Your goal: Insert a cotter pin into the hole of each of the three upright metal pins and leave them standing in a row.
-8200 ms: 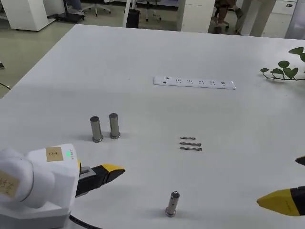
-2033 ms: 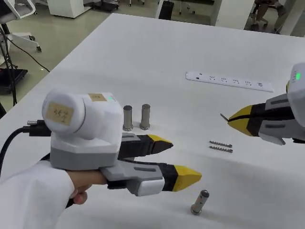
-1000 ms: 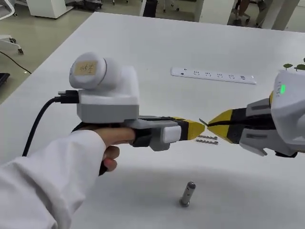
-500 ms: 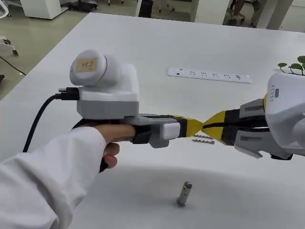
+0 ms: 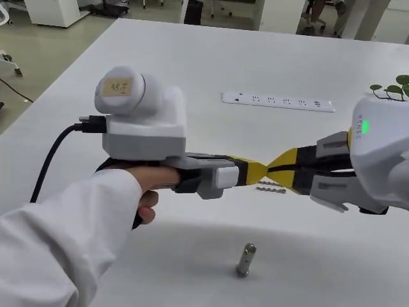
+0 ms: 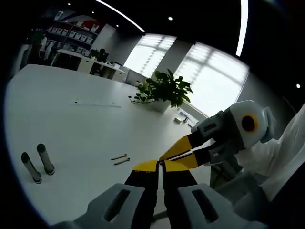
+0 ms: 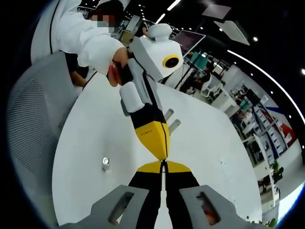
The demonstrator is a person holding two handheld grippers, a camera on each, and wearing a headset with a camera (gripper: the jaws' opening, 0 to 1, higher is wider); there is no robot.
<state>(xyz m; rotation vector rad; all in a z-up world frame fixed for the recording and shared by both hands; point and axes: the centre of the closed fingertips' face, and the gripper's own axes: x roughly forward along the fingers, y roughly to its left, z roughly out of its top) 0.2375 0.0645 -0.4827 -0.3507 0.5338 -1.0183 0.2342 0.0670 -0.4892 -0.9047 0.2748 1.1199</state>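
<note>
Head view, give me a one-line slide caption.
Left gripper and right gripper meet tip to tip above the white workbench, a metal pin standing nearer the camera.

Pwr strip [image 5: 278, 101] on white table [image 5: 128, 57], plant [image 5: 391, 87] far rt.

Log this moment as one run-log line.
left tool: shut | right tool: shut, tip to tip with left | two cotter pins: lying on table | near metal pin: upright

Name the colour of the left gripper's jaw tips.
Yellow on the left gripper, clearest in the head view.
</note>
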